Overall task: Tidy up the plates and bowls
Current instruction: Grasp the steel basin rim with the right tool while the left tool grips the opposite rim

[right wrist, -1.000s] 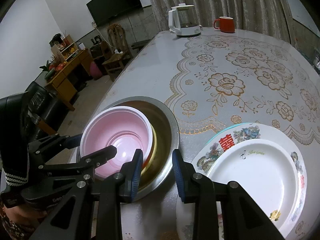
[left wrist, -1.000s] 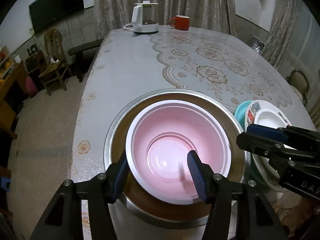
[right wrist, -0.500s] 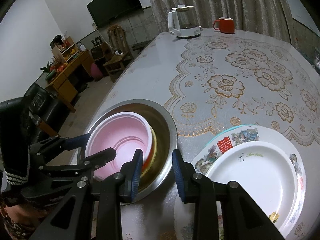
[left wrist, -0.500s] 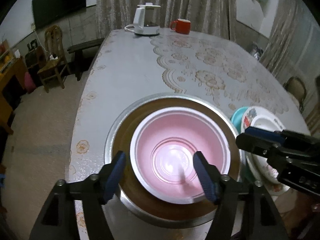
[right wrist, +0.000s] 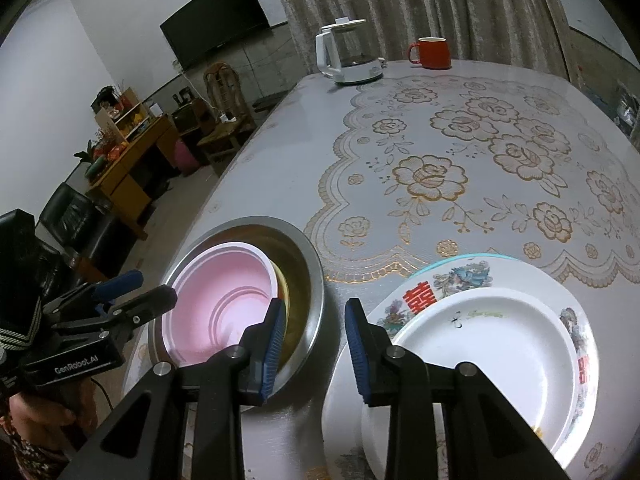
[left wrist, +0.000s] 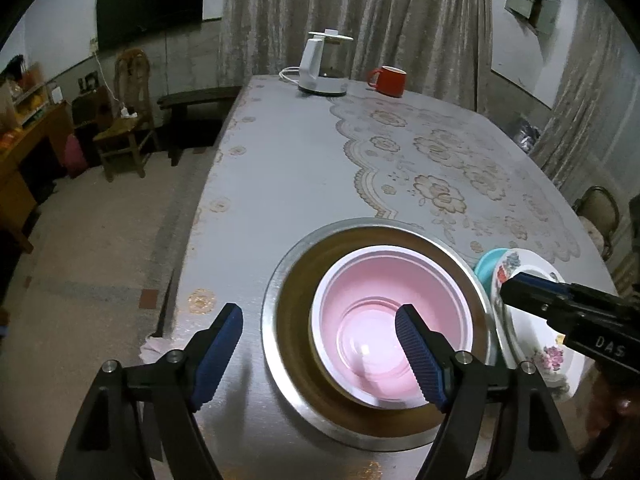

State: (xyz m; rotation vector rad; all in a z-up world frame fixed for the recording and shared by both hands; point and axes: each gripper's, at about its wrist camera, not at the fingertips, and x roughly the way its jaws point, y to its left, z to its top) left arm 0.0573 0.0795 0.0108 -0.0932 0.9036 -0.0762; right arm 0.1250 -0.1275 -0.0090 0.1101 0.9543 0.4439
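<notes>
Bowls sit nested near the table's [left wrist: 280, 184] front left edge: a pink bowl [left wrist: 392, 320] inside a wide steel basin [left wrist: 276, 312], with a yellowish bowl glimpsed between them. Just right of the basin, a white plate [right wrist: 492, 356] tops a patterned plate [right wrist: 460, 276]. The left gripper [left wrist: 320, 348] has just been opening; its jaws stand wide and empty, one pad over the pink bowl, not touching. The right gripper [right wrist: 316, 344], narrowly parted, holds nothing. The pink bowl looks light, rigid and smooth, probably plastic, best pinched at its rim. Beyond the basin the table lies open to the kettle [left wrist: 324, 68] and red mug [left wrist: 390, 80].
</notes>
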